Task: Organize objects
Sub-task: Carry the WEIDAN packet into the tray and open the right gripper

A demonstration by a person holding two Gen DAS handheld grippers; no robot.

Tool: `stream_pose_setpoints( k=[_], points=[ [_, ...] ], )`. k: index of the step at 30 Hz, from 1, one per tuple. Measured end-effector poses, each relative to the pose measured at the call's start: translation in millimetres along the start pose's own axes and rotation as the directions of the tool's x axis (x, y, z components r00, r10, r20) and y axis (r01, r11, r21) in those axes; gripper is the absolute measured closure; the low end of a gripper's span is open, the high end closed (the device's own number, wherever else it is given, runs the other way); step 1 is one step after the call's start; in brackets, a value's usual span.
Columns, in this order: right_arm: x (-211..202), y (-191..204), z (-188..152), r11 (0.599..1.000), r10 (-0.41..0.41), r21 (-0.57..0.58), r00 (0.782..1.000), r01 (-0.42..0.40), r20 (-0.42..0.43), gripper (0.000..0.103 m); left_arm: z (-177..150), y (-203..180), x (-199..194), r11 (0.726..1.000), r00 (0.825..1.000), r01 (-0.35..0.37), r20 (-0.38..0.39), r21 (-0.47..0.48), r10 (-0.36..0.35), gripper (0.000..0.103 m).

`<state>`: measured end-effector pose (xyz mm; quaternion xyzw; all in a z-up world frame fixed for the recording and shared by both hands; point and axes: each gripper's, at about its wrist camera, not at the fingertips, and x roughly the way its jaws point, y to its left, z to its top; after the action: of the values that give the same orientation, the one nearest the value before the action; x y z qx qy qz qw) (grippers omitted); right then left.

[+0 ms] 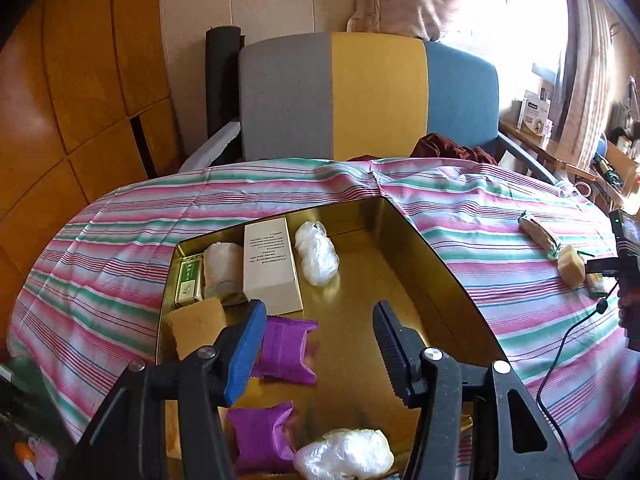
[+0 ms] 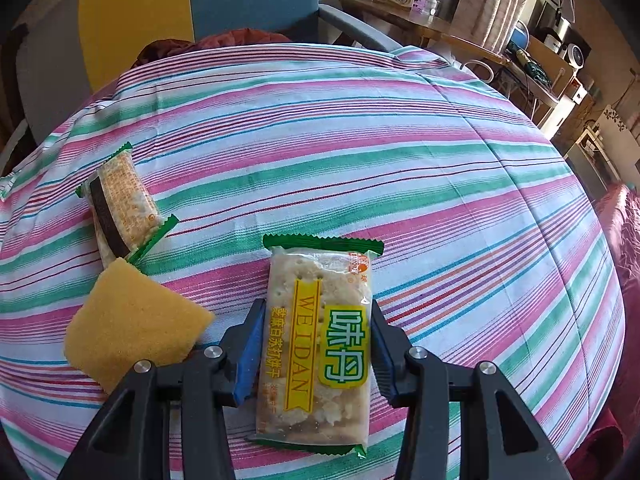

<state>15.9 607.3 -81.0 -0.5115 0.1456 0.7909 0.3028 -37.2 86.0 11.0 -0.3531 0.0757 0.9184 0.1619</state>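
Broadly, a striped cloth (image 1: 500, 280) in pink, green and white is covering the table, and a chair (image 1: 368, 96) with grey, yellow and blue panels is standing behind it. On the cloth a gold tray (image 1: 424, 264) is lying, seen from the left wrist view, and it is holding most of the sorted things. A white box (image 1: 270, 264) is lying toward the tray's far left, with a white roll (image 1: 222, 268) touching its left side and a green box (image 1: 189, 280) just beyond that against the tray wall. A clear bag (image 1: 318, 258) is sitting just right of the white box, and a tan sponge (image 1: 196, 326) is resting near the tray's left wall. Two purple packets (image 1: 286, 350) are lying nearer the camera, with a second clear bag (image 1: 346, 458) at the bottom edge. The left gripper (image 1: 320, 344) is hovering over the tray with its jaws apart and nothing between them. In the right wrist view, the right gripper (image 2: 318, 346) is clamping a cracker pack (image 2: 320, 344) by its long sides, both pads pressing on the wrapper, over the cloth well away from the tray. A yellow sponge (image 2: 132, 324) is lying just left of that gripper, touching a second cracker pack (image 2: 120, 204) beyond it.
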Motion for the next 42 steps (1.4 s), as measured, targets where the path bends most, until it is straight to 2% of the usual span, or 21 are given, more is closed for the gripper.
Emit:
stream_pose_setpoints(
  k=[5, 10, 14, 19, 23, 28, 31, 33, 37, 42],
  points=[
    [-3.0, -3.8, 3.4, 0.999, 0.011, 0.050, 1.000, -0.010, -0.026, 0.055, -5.0, 5.3, -5.7, 1.000, 1.000, 0.002, 0.002, -0.004, -0.002, 0.046],
    [-39.4, -2.8, 10.2, 0.996, 0.045, 0.077, 0.997, -0.050, 0.057, 0.055, -9.4, 14.6, -7.8, 1.000, 1.000, -0.001, 0.004, -0.019, 0.002, 0.046],
    [-82.3, 19.8, 17.1, 0.994, 0.105, 0.018, 0.985, -0.108, 0.135, 0.055, -12.1, 19.3, -7.1, 0.999, 1.000, 0.003, 0.005, -0.039, -0.002, 0.046],
    [-129.8, 75.1, 16.0, 0.970, 0.236, -0.105, 0.953, -0.219, 0.189, 0.055, -16.5, 24.6, -8.8, 0.998, 1.000, 0.011, 0.007, -0.059, -0.011, 0.046],
    [-159.2, 134.8, 2.2, 0.916, 0.377, -0.216, 0.912, -0.339, 0.164, 0.055, -19.8, 33.1, -11.1, 0.996, 1.000, 0.015, 0.010, -0.086, -0.014, 0.046],
    [-187.4, 223.4, -31.2, 0.797, 0.538, -0.360, 0.841, -0.485, 0.059, 0.055, -18.6, 54.8, -20.7, 0.989, 0.999, 0.002, 0.040, -0.147, 0.004, 0.046],
    [-193.4, 277.3, -57.6, 0.724, 0.587, -0.431, 0.809, -0.539, -0.025, 0.055, -18.9, 69.8, -25.2, 0.983, 0.998, -0.012, 0.055, -0.181, 0.022, 0.046],
    [-190.1, 309.4, -74.0, 0.689, 0.598, -0.453, 0.797, -0.565, -0.084, 0.055, -20.6, 79.6, -27.1, 0.979, 0.998, -0.020, 0.056, -0.201, 0.032, 0.046],
    [-174.3, 361.3, -99.1, 0.664, 0.579, -0.469, 0.797, -0.582, -0.169, 0.055, -27.4, 93.9, -27.4, 0.972, 0.997, -0.044, 0.047, -0.230, 0.056, 0.046],
    [-141.9, 402.8, -111.0, 0.717, 0.494, -0.453, 0.845, -0.529, -0.204, 0.055, -35.3, 105.6, -23.6, 0.965, 0.998, -0.050, 0.025, -0.258, 0.058, 0.045]
  ],
)
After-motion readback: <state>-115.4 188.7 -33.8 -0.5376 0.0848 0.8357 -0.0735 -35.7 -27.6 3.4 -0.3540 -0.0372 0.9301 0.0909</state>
